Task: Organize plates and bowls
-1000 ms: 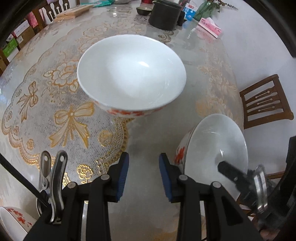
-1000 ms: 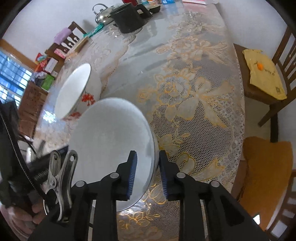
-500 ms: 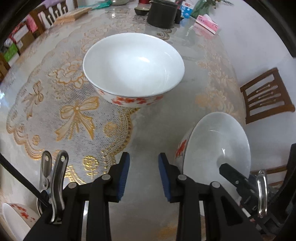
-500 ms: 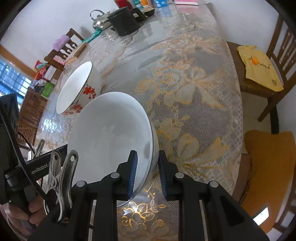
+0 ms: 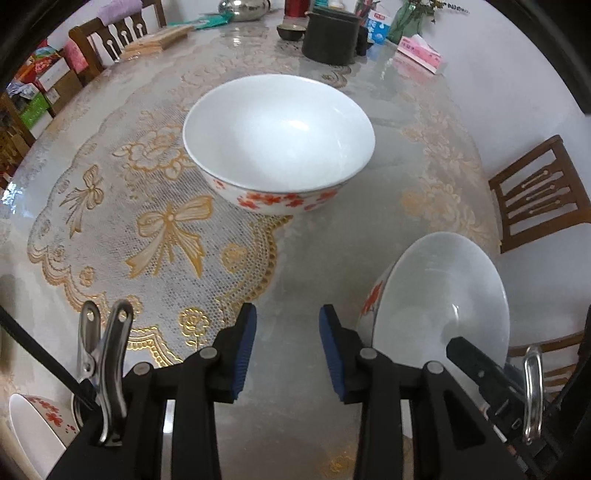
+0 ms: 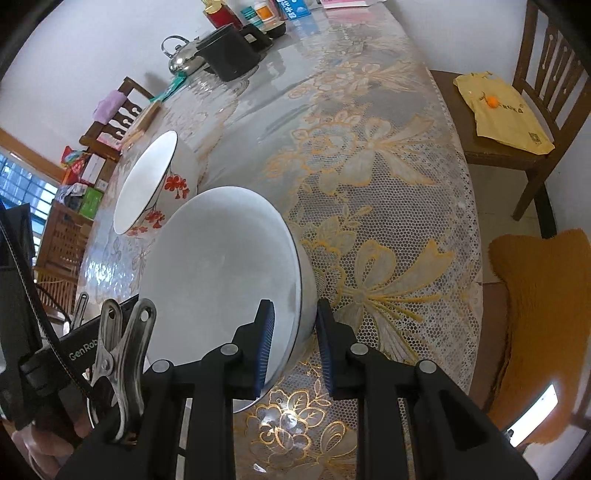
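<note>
A white bowl with red flowers [image 5: 279, 142] stands on the lace-covered table [image 5: 110, 206], ahead of my left gripper [image 5: 288, 350], which is open and empty. The same bowl shows in the right wrist view [image 6: 147, 182]. My right gripper [image 6: 293, 343] is shut on the rim of a second white flowered bowl [image 6: 221, 273], one finger inside and one outside, and holds it tilted. That bowl also shows in the left wrist view [image 5: 439, 295] at the lower right. A third flowered bowl [image 5: 33, 424] sits at the lower left edge.
A black pot [image 5: 330, 37], a small dark bowl [image 5: 291, 31], a milk carton [image 5: 378, 26], a pink tissue pack [image 5: 419, 53] and a kettle [image 6: 183, 55] stand at the far end. Wooden chairs [image 5: 539, 192] surround the table; one holds a yellow bag [image 6: 502, 110].
My left gripper has drawn back from the first bowl, which now stands on the table farther ahead. My right gripper still holds the tilted bowl, now a little farther forward.
</note>
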Tool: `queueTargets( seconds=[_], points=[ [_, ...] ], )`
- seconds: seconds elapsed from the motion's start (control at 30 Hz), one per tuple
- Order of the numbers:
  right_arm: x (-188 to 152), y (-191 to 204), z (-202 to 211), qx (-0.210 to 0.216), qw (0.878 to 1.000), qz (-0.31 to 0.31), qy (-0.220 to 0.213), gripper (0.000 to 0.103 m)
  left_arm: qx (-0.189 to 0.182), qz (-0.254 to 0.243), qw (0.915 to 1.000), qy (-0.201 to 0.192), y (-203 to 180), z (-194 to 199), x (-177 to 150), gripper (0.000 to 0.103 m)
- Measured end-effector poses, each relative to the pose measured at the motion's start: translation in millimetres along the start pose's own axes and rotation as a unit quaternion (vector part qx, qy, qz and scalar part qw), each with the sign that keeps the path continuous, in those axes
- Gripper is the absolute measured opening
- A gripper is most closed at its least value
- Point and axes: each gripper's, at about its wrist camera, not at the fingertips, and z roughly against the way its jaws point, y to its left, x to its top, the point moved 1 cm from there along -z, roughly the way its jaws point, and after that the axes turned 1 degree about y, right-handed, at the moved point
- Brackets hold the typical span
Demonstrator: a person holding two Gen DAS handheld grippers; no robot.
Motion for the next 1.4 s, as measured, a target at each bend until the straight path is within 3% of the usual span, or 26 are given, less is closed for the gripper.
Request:
queueTargets(
  seconds=[0.33, 0.53, 0.87, 1.0, 1.1, 1.23, 1.4],
  points=[
    [-1, 3, -9, -0.006, 1.0, 0.003, 0.013, 0.024, 0.004, 0.032, 0.9995, -0.002, 8, -3, 4, 0.043],
    [-1, -2, -10, 0.006, 1.0, -0.01, 0.013, 0.024, -0.035, 0.046, 0.998, 0.026, 15, -4, -1, 0.044],
    [0, -3, -9, 0.003, 1.0, -0.004, 0.009, 0.024, -0.036, 0.049, 0.9982, 0.001, 14, -7, 4, 0.045],
    [-1, -2, -9, 0.002, 1.0, 0.002, 0.004, 0.024, -0.06, 0.06, 0.9959, 0.032, 19, -11, 6, 0.045],
    [-3, -2, -9, 0.001, 1.0, 0.001, 0.0, 0.024, -0.093, 0.082, 0.9913, 0.044, 28, -13, 3, 0.051],
    [-3, -4, -8, 0.01, 1.0, -0.004, 0.002, 0.024, -0.123, 0.106, 0.9848, 0.063, 43, -18, 8, 0.069],
    [-2, -7, -7, 0.014, 1.0, -0.015, 0.006, 0.024, -0.097, 0.08, 0.9903, 0.06, 36, -11, 15, 0.072]
  ],
)
